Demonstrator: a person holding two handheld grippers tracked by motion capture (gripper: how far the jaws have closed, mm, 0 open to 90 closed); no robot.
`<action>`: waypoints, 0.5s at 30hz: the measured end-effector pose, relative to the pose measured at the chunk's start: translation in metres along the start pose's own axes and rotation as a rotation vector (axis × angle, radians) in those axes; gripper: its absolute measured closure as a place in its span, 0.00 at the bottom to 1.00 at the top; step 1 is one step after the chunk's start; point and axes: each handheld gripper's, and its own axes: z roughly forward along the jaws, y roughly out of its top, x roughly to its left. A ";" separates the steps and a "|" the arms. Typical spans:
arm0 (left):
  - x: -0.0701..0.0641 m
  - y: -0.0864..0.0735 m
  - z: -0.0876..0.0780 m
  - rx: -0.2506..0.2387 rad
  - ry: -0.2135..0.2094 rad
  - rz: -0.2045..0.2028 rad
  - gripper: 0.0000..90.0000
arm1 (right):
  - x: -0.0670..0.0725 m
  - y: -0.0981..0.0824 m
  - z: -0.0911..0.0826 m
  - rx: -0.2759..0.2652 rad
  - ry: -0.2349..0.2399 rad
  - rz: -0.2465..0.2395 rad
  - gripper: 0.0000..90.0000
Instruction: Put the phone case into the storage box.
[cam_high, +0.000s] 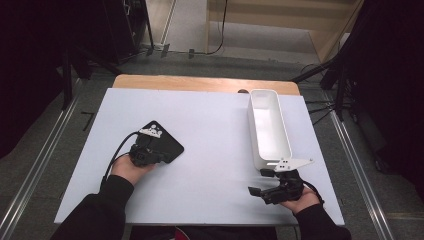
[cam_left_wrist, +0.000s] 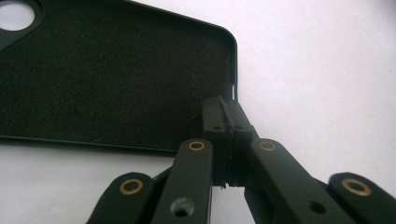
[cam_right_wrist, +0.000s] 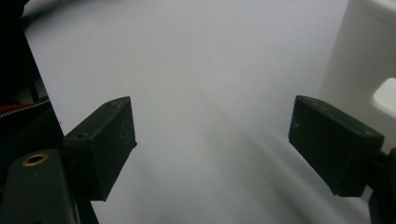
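Note:
A black phone case (cam_high: 169, 145) lies inside-up on the white table sheet, left of centre. In the left gripper view the case (cam_left_wrist: 116, 79) has a soft dark lining and a round camera hole at its far left. My left gripper (cam_high: 161, 156) rests at the case's near edge. Its jaws are pressed together at the case's corner rim, which runs in between the pads of my left gripper (cam_left_wrist: 226, 112). My right gripper (cam_high: 259, 181) sits near the front right of the table, jaws wide apart. Nothing but bare sheet lies between the pads of my right gripper (cam_right_wrist: 212, 144).
A long white plastic bin (cam_high: 256, 131) stands on the right side of the table, its near end just beyond my right gripper; its wall (cam_right_wrist: 355, 60) rises to the right of the jaws. The white sheet (cam_high: 210, 125) covers a wooden table. Dark stands flank both sides.

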 end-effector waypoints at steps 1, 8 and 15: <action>0.000 -0.001 0.000 -0.002 -0.002 -0.006 0.99 | 0.000 0.000 0.000 0.000 -0.001 -0.001 0.15; 0.001 -0.006 -0.006 0.013 -0.004 0.005 0.99 | 0.000 0.000 0.000 0.000 -0.002 0.000 0.15; 0.008 -0.015 -0.015 0.021 -0.019 -0.016 0.99 | 0.001 0.000 -0.001 0.002 -0.002 0.004 0.15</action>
